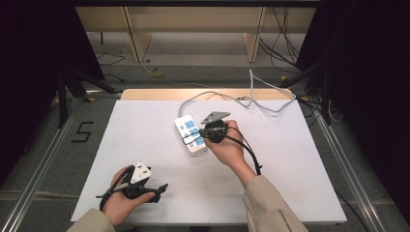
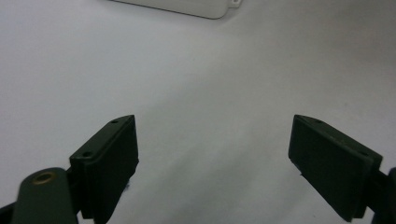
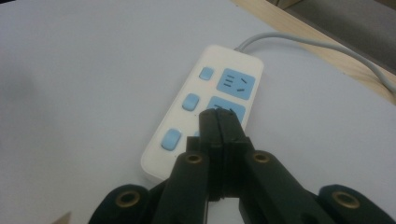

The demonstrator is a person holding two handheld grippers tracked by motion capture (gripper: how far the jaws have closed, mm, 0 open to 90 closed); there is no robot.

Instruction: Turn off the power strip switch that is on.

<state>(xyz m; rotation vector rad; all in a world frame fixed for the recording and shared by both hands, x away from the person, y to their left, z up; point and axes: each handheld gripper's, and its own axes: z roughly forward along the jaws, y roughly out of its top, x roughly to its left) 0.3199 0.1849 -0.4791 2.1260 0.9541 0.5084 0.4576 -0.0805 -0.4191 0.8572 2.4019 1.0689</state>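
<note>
Jaws of your right gripper [image 3: 220,122] are pressed together, empty, tips over the middle blue socket of the white plastic power strip [image 1: 191,135], which sits mid-worktop with its long axis running 11 to 5 o'clock. Your left gripper [image 1: 157,189], jaws wide, rests well apart at 7 o'clock.

Lab or test bay: black curtains [image 1: 29,43], loose floor cables [image 1: 283,41], aluminium rails [image 1: 41,159], white table [image 1: 145,159].
</note>
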